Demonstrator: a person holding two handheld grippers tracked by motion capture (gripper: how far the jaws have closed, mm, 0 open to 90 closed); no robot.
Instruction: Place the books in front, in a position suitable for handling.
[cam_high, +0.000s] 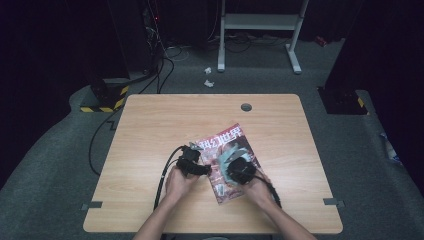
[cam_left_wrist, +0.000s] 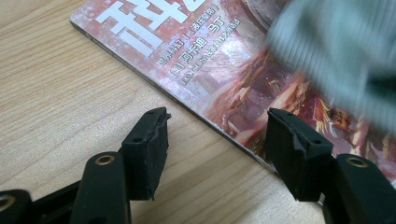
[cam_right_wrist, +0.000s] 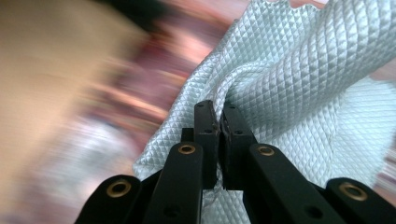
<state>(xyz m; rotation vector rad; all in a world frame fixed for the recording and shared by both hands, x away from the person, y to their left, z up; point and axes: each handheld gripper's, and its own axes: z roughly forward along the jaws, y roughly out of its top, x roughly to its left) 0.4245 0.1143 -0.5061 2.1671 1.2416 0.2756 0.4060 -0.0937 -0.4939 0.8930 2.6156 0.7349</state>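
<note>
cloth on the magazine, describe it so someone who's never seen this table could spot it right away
On the wooden table, find the red-covered magazine lying askew near the person's hands. The cloth lies crumpled on its cover, pinched by the shut right tongs. It is pale grey-green with a quilted diamond weave and a zigzag edge, the one soft thing there.

high: above, forward-down | gripper views: close | shared: magazine (cam_high: 227, 160)

Bare table (cam_high: 150, 130) lay open left of and beyond the magazine (cam_high: 239, 141); the cloth (cam_high: 229, 156) covered the magazine's middle.
</note>
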